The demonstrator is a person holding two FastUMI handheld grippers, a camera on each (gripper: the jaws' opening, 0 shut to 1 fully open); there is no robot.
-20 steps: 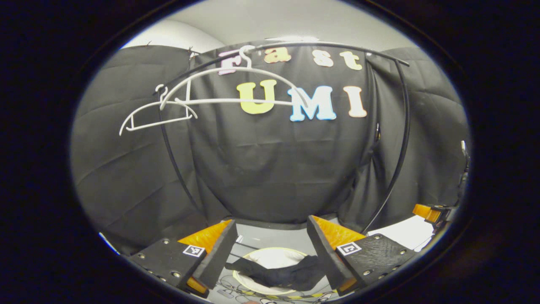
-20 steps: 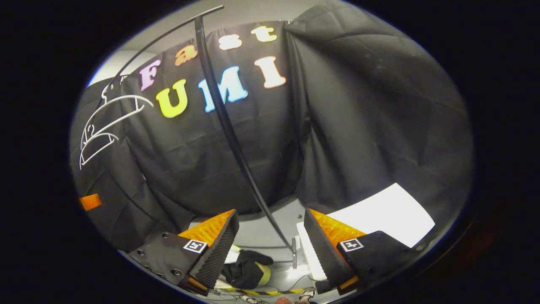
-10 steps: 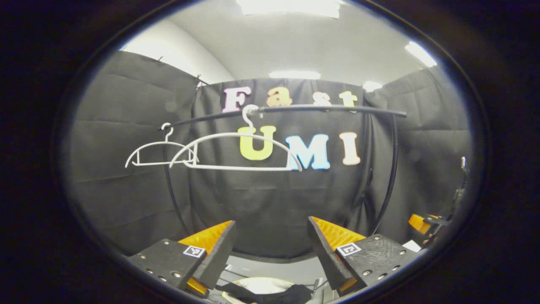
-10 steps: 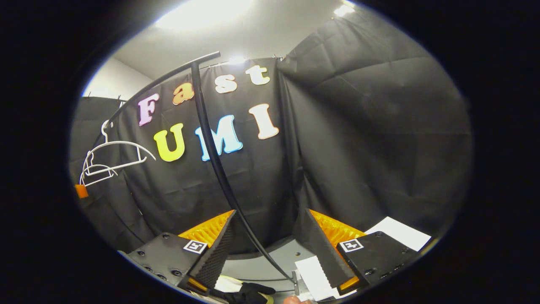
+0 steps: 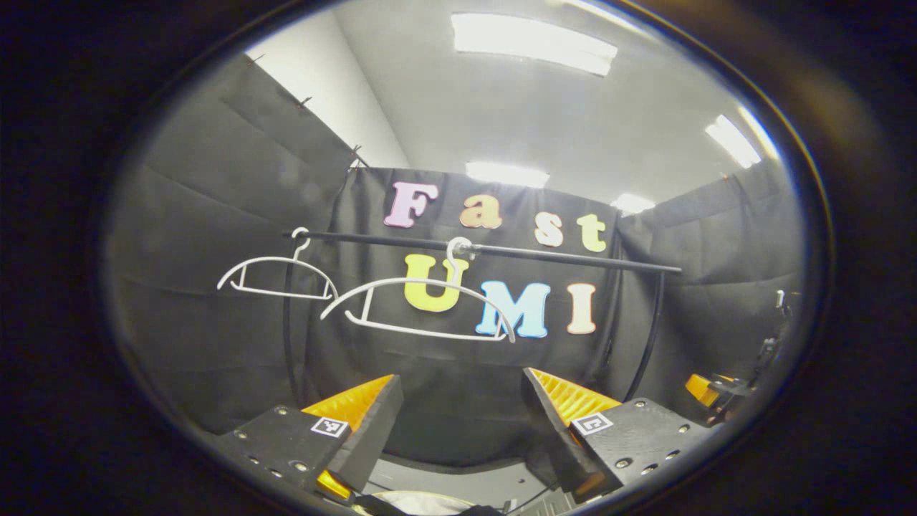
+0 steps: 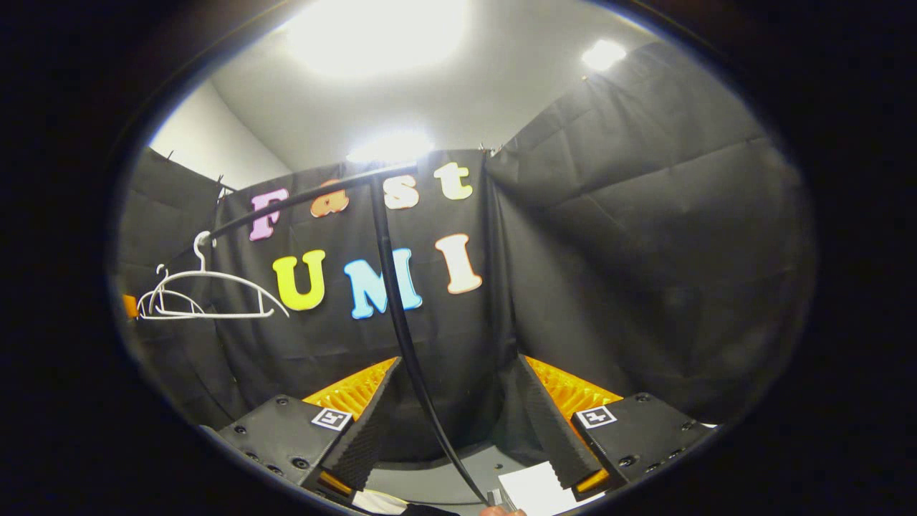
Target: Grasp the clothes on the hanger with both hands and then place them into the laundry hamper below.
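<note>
Both white wire hangers (image 5: 419, 308) at eleven o'clock on the black rail (image 5: 501, 251) hang bare, both grippers' jaws wide and empty, so the task looks finished.

A black clothes rail (image 5: 494, 250) runs across the booth in front of the back wall and carries two bare white hangers. In the left gripper view the smaller hanger (image 5: 276, 276) hooks on at the rail's left end, right by the left upright (image 5: 286, 322), and the larger hanger (image 5: 419, 308) hooks on near the rail's middle; the two hang just beside each other, each tilted slightly. Below, the grey floor (image 6: 437, 484) carries the rail's right upright (image 6: 401, 322) and a white sheet (image 6: 534, 491) lying just beside its foot.
</note>
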